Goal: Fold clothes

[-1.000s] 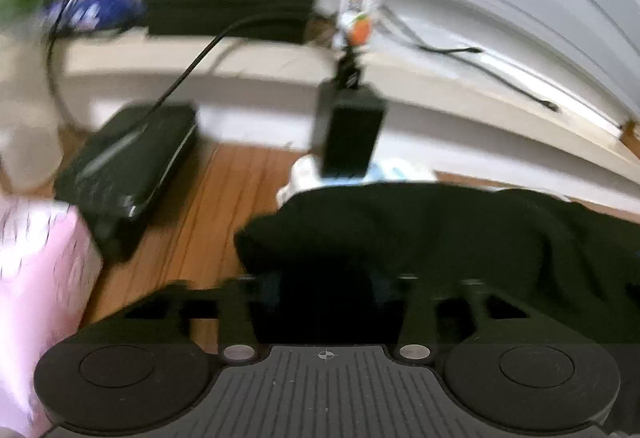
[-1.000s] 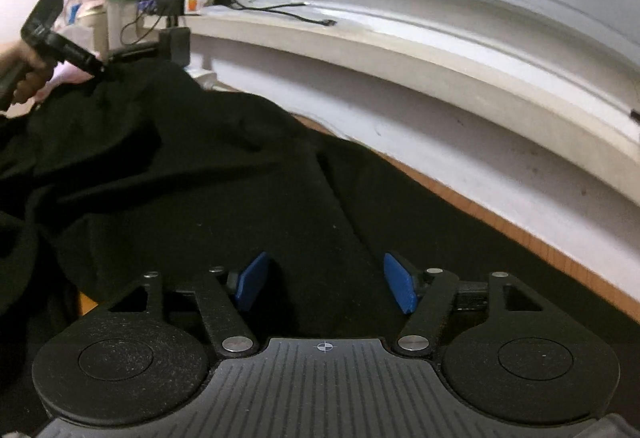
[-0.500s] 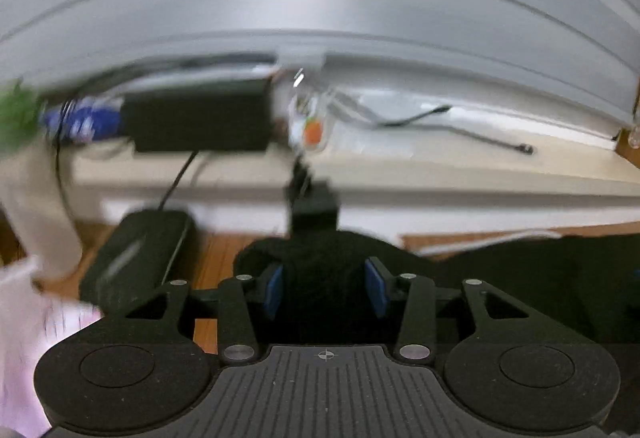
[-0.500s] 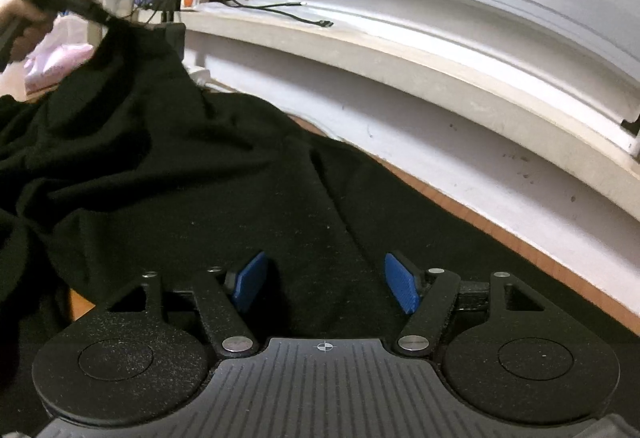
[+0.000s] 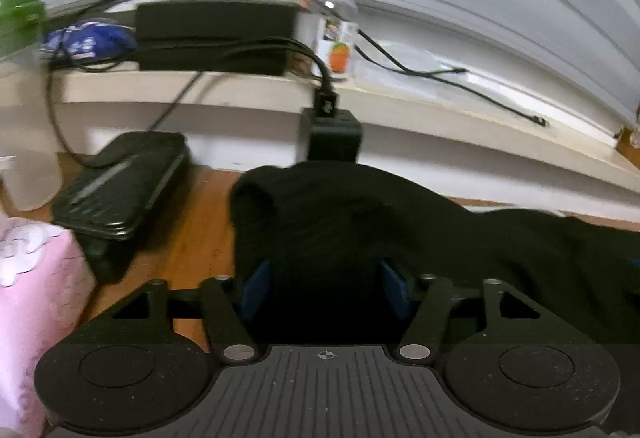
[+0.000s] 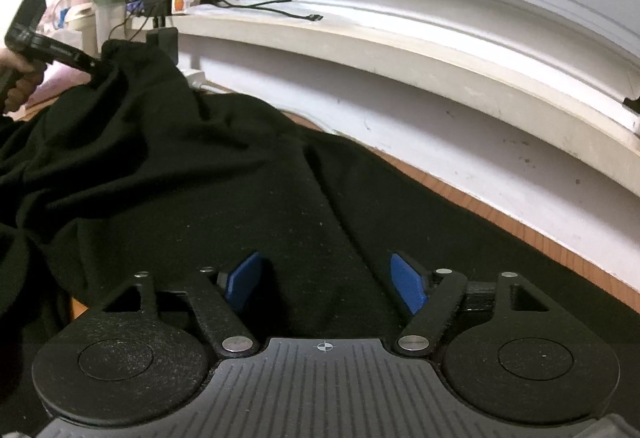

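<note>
The crumpled black cloth garment [image 6: 224, 174] sprawls over my wooden desk [image 5: 192, 238], reaching its back edge. My left claw [image 5: 326, 288], jaws just narrowing, pinches a raised bunch of it; my right claw [image 6: 326, 284] rests spread over flat cloth, gripping nothing.

The left tool [image 5: 325, 292] has its blue pads [image 5: 256, 290] half buried in the black garment [image 5: 400, 234], so whether they press the cloth cannot be told, though its jaws have just been closing with cloth between them. The garment runs off the right edge of the left wrist view and covers most of the worktop [image 5: 192, 238]. On the shelf [image 5: 240, 86], the blue packet [image 5: 88, 40] and small jar [image 5: 340, 42] are too blurred to read. A pink box [image 5: 36, 302] is cut by the left edge. In the right wrist view, the hand [image 6: 18, 80] is cropped at the left edge.
</note>
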Demonstrator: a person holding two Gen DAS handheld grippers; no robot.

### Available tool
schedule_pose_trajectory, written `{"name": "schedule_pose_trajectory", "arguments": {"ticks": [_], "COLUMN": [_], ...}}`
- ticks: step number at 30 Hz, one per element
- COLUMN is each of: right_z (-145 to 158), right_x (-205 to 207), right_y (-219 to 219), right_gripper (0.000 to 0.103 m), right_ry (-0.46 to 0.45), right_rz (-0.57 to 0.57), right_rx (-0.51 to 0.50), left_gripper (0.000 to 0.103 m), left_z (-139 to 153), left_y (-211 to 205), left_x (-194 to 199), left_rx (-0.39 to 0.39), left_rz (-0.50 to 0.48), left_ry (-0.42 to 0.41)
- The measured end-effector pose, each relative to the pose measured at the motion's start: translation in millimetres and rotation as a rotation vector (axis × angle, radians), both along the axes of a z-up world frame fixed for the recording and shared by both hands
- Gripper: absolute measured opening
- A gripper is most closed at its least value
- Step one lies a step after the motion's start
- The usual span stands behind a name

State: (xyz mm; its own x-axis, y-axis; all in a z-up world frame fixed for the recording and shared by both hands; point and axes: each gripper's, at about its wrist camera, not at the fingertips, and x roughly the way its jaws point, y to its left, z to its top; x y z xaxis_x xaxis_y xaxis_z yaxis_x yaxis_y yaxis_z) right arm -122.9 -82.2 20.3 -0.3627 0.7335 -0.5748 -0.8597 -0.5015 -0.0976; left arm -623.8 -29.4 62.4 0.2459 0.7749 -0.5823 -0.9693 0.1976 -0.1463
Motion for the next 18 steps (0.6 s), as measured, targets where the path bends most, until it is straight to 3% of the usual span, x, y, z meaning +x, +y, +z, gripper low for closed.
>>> {"name": "schedule_pose_trajectory", "arguments": {"ticks": [3,6,8,11,13,15,18], "right_z": [-0.2,0.0,0.2,1.7,7.2,15.6,32.6], "right_x": [1.8,3.7,5.5,10.4,22.3,42.1,89.4], "right_y": [0.0,0.4,0.8,-0.4,-6.0,-11.7,-23.1], "right_gripper": [0.072,0.072,0.072,0.072,0.072,0.072,0.072], "right_ry": [0.008,0.015,0.021,0.037,0.06,0.05,0.043], "right_rz": [-0.004,-0.008,-0.017,-0.046,-0.08,-0.122,-0.214], "right_rx": [-0.007,-0.014,-0.018,-0.014,0.022,0.038,0.054], "left_gripper": [0.022,0.025,0.034,0.048,0.068,0.075,0.076], "left_z": [15.7,31.6,32.5,35.3,39.3,42.2,41.6], "left_y": [-16.4,-28.5,-33.7,-46.5,-54.8,-57.7,-51.4], "left_x": [0.7,-10.5,-13.0,-7.5,0.8,16.9,54.1], "left_rx": [0.083,0.113,0.084,0.115,0.155,0.183,0.198], "left_rz": [0.051,0.136,0.141,0.156,0.152,0.105,0.003], "left_ry": [0.049,0.093,0.13,0.171,0.173,0.141,0.108]}}
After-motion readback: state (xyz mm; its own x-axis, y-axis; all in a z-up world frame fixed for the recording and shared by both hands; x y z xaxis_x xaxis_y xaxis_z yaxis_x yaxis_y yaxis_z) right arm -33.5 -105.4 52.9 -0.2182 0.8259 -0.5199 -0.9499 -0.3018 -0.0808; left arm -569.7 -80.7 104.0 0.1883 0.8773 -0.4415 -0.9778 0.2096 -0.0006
